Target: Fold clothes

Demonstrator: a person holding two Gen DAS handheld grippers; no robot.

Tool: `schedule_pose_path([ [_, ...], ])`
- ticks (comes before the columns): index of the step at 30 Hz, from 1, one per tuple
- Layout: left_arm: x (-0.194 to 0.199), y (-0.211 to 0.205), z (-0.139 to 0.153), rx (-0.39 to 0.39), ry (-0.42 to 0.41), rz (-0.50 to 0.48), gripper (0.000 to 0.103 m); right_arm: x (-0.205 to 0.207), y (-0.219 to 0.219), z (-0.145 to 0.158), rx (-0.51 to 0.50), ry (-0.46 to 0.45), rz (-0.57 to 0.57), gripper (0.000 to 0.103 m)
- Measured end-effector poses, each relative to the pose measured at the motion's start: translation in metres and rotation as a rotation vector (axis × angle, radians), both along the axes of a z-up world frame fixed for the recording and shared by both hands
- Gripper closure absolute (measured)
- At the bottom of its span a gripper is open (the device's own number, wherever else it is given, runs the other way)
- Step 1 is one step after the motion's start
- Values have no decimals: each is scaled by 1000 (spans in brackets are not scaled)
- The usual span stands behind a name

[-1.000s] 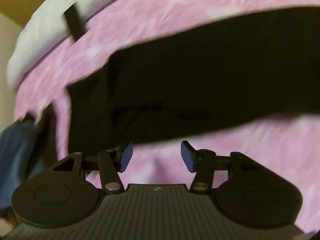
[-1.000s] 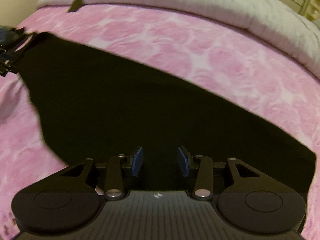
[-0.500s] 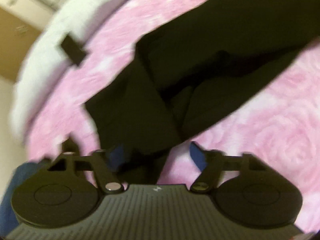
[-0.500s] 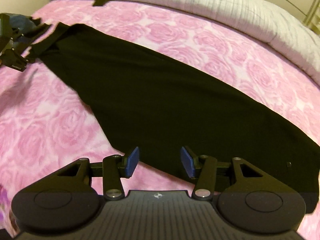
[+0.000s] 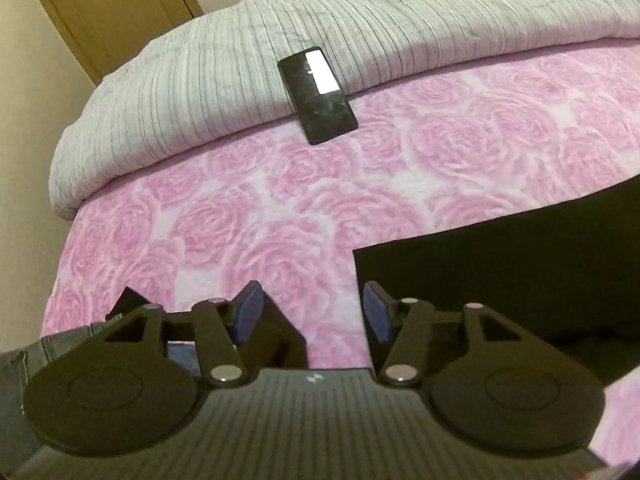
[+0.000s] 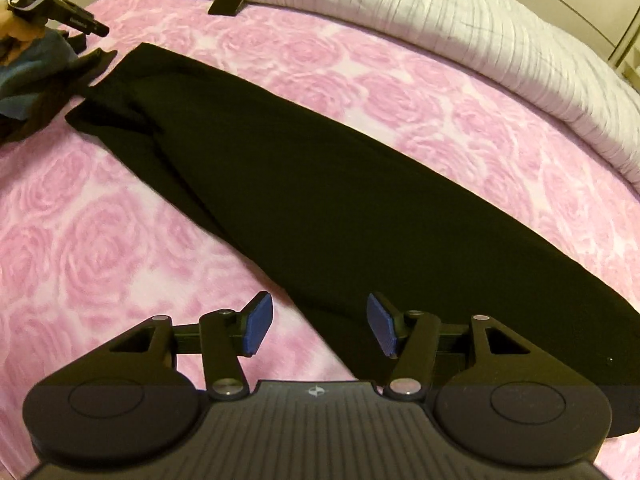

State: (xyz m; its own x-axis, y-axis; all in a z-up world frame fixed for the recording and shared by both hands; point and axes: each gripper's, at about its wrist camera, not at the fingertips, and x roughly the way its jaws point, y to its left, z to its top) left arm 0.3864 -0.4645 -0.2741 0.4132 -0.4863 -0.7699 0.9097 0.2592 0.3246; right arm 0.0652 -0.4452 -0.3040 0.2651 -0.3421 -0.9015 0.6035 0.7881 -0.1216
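A long black garment (image 6: 320, 196) lies flat and folded lengthwise across the pink rose-patterned bedspread (image 6: 88, 240), running from far left to near right. My right gripper (image 6: 316, 326) hovers open over its near edge, holding nothing. In the left wrist view one squared corner of the black garment (image 5: 500, 276) lies to the right of my open left gripper (image 5: 312, 312), whose fingers are over bare bedspread (image 5: 240, 220). The left gripper (image 6: 60, 12) also shows at the far left of the right wrist view, lifted off the cloth.
A black phone (image 5: 318, 94) rests where the grey striped duvet (image 5: 360, 36) meets the bedspread. Blue-grey clothing (image 6: 28, 72) is heaped at the bed's left side, near the garment's end. A wooden door (image 5: 108, 4) stands beyond the bed.
My left gripper has let go of the garment's end and lifted away, turning toward the head of the bed. The garment now lies flat. My right gripper has pulled back toward its near edge.
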Motion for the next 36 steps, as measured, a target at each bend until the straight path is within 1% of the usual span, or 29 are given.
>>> schedule_pose_path([
  [2, -15, 16, -6, 3, -11, -52, 43, 6, 3, -1, 1, 2, -1, 43],
  [3, -27, 26, -12, 2, -23, -105, 43, 8, 4, -3, 5, 7, 3, 43],
  [4, -41, 35, -19, 10, -49, -184, 43, 10, 6, -6, 9, 11, 8, 43],
  [6, -76, 53, -37, 53, -134, -405, 43, 13, 8, -11, 16, 20, 18, 43],
  [8, -106, 67, -55, 97, -189, -621, 49, 16, 10, -18, 21, 28, 30, 43],
  [9, -118, 70, -64, 117, -215, -699, 52, 18, 9, -22, 16, 35, 38, 43],
  [10, -126, 70, -73, 140, -241, -746, 63, 20, 8, -27, 11, 43, 45, 43],
  [11, -130, 68, -82, 165, -261, -775, 69, 21, 7, -32, 5, 51, 53, 43],
  [13, -137, 63, -97, 208, -294, -828, 69, 24, 4, -42, -4, 68, 66, 43],
  [15, -136, 57, -108, 231, -308, -860, 76, 23, -1, -48, -12, 80, 70, 43],
  [16, -134, 55, -110, 238, -305, -874, 90, 21, -4, -49, -17, 82, 66, 43],
  [17, -131, 56, -105, 228, -294, -876, 97, 19, -6, -50, -21, 85, 61, 43],
  [18, -126, 59, -98, 205, -287, -870, 99, 17, -9, -48, -27, 88, 57, 43],
  [19, -118, 62, -88, 176, -272, -843, 100, 14, -11, -46, -33, 90, 53, 43],
  [20, -109, 65, -75, 142, -249, -793, 102, 9, -13, -43, -40, 90, 48, 43],
  [21, -101, 69, -66, 127, -247, -750, 102, 5, -15, -40, -47, 90, 43, 43],
  [22, -94, 72, -63, 143, -264, -729, 102, 0, -16, -38, -52, 92, 36, 43],
  [25, -89, 78, -76, 232, -278, -766, 102, -11, -18, -41, -49, 110, 10, 42],
  [28, -94, 76, -91, 290, -305, -789, 101, -16, -16, -46, -39, 127, 2, 42],
  [30, -92, 77, -97, 311, -313, -755, 96, -17, -11, -47, -39, 130, 15, 41],
  [32, -90, 78, -103, 333, -322, -720, 88, -19, -7, -48, -36, 134, 22, 39],
  [33, -89, 79, -106, 343, -327, -703, 87, -20, -5, -49, -35, 136, 25, 39],
  [34, -88, 79, -109, 354, -331, -686, 85, -24, -5, -50, -24, 137, 8, 38],
  [36, -84, 79, -106, 359, -319, -645, 79, -34, -7, -51, -2, 139, -33, 38],
])
